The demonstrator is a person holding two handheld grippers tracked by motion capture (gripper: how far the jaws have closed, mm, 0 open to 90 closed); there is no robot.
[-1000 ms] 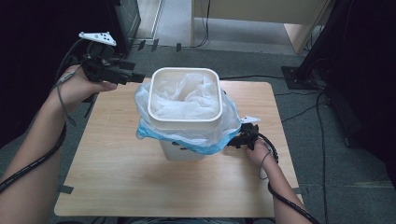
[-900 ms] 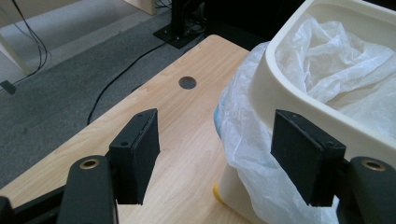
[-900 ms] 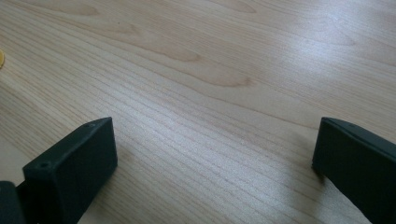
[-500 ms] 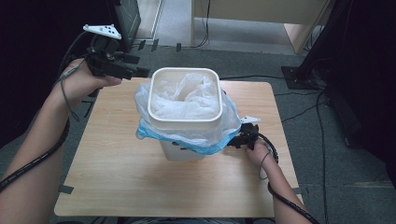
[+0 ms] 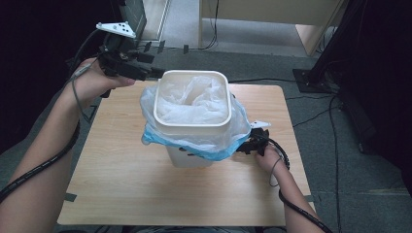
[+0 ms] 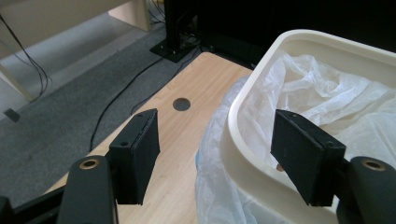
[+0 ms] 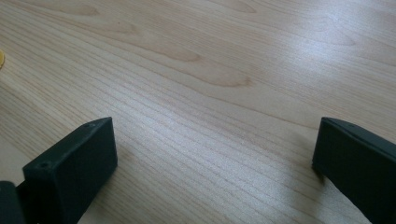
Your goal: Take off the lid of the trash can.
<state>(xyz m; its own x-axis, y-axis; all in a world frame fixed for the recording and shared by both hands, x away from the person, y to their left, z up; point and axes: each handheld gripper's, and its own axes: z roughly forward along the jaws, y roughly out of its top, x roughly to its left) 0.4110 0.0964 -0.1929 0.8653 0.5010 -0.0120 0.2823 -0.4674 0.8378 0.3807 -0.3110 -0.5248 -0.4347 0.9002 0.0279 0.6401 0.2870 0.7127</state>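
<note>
Wood-grain table (image 5: 121, 179) takes up the near ground of the high view, and on it, a little right of the middle, stands a cream plastic bin (image 5: 194, 124) lined with a thin translucent bag (image 5: 192, 99), the bag's loose edge turned out and hanging over the rim, its lower hem showing blue (image 5: 204, 154) along the near side. Nearest the person, the right tongs (image 5: 252, 144) lie low by the bin's near right corner, just beside the draped hem; their own view looks flat across bare table (image 7: 210, 93) with the two black jaws standing wide apart and nothing between them. Farther off, at the bin's far left corner, the left tongs (image 5: 154, 74) are held level in the left hand (image 5: 94, 82), pointing toward the rim. Their own view settles the relation that matters: the jaws are wide and straddle the wall of the bin (image 6: 252, 154), one pad outside over the table (image 6: 187, 140), the other inside above the crumpled bag (image 6: 327, 98), and neither pad presses on anything. The rim runs lengthwise away from these tongs, roughly along their own pointing line, so a close here would pinch wall and liner together. I judge the left tongs the better placed for the next grip on the rim or the bag's edge, since they already sit astride it, while the right tongs sit below the rim and face the table rather than the bag.
</note>
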